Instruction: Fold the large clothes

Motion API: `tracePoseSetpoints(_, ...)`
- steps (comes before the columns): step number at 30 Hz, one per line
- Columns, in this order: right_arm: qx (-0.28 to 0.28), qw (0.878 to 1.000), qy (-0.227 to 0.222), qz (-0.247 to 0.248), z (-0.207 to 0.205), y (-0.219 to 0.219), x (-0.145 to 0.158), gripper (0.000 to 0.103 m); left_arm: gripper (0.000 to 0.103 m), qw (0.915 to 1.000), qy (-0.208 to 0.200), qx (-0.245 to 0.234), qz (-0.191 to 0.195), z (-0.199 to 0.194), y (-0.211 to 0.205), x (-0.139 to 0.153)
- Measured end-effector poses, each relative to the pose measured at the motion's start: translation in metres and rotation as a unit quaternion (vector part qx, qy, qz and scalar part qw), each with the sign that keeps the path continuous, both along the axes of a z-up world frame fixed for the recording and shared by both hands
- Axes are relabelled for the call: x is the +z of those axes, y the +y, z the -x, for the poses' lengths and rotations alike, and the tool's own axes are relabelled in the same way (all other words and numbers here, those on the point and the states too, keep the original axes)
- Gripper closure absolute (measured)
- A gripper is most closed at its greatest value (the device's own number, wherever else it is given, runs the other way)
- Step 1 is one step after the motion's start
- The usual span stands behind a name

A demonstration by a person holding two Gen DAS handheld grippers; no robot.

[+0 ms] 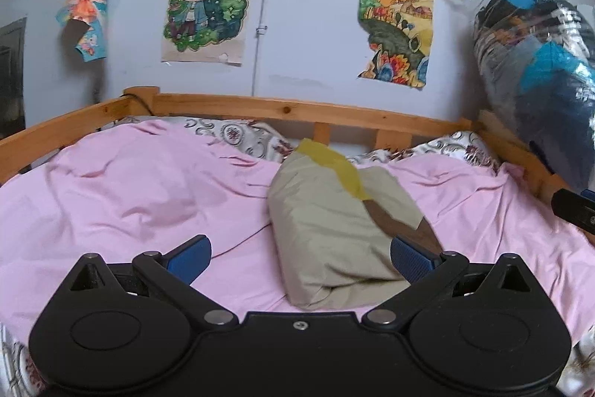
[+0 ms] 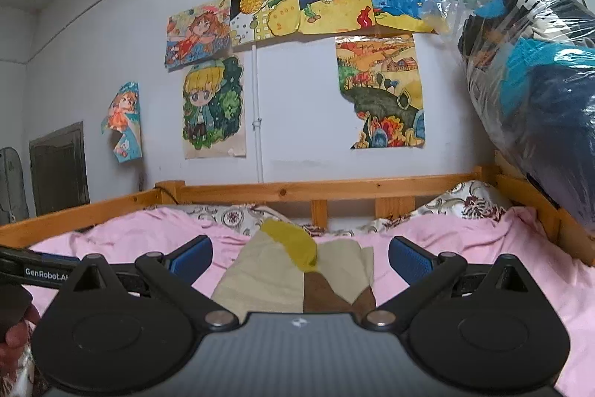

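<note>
Folded garment (image 1: 334, 229), beige w/ yellow + brown panels, lies mid-bed on pink sheet (image 1: 130, 196); left gripper (image 1: 300, 257) + right gripper (image 2: 300, 257) both spread wide, empty, above it

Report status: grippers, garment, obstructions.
Left gripper open, empty. Right gripper open, empty. Beige garment folded on pink sheet. Nothing in the way.

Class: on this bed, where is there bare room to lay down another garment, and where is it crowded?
Bare pink sheet lies left of the folded garment, out to the bed rail. A narrower strip lies on its right. Crowded: the far right corner, where the plastic bag overhangs.
</note>
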State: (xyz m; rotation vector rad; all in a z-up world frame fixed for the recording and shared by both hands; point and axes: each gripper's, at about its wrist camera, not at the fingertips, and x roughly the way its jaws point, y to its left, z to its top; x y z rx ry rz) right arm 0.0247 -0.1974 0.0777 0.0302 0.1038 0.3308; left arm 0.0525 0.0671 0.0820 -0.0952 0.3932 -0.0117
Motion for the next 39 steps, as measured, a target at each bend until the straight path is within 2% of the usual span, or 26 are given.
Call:
tracePoseSetpoints(9, -0.025, 0.999, 0.031, 0.011, 0.013, 0.003, -0.049, 0.0, 0.001, 0.9995, 0.028, -0.008, -0.012, 0.004, 0.0, -0.04)
tracePoseSetpoints(14, -0.029, 0.998, 0.058, 0.018, 0.013, 0.002, -0.063, 0.0, 0.001, 0.9993, 0.035, -0.003, -0.012, 0.001, 0.001, -0.057)
tracePoseSetpoints(25, -0.026, 0.996, 0.083, 0.03, 0.008, 0.011, -0.074, 0.0, 0.001, 0.9987, 0.046, -0.004, -0.023, 0.0, 0.001, -0.067)
tracePoseSetpoints(39, -0.031, 0.996, 0.085, 0.029, 0.008, 0.009, -0.074, 0.0, 0.001, 0.9988, 0.045, -0.003, -0.02, 0.002, 0.002, -0.067)
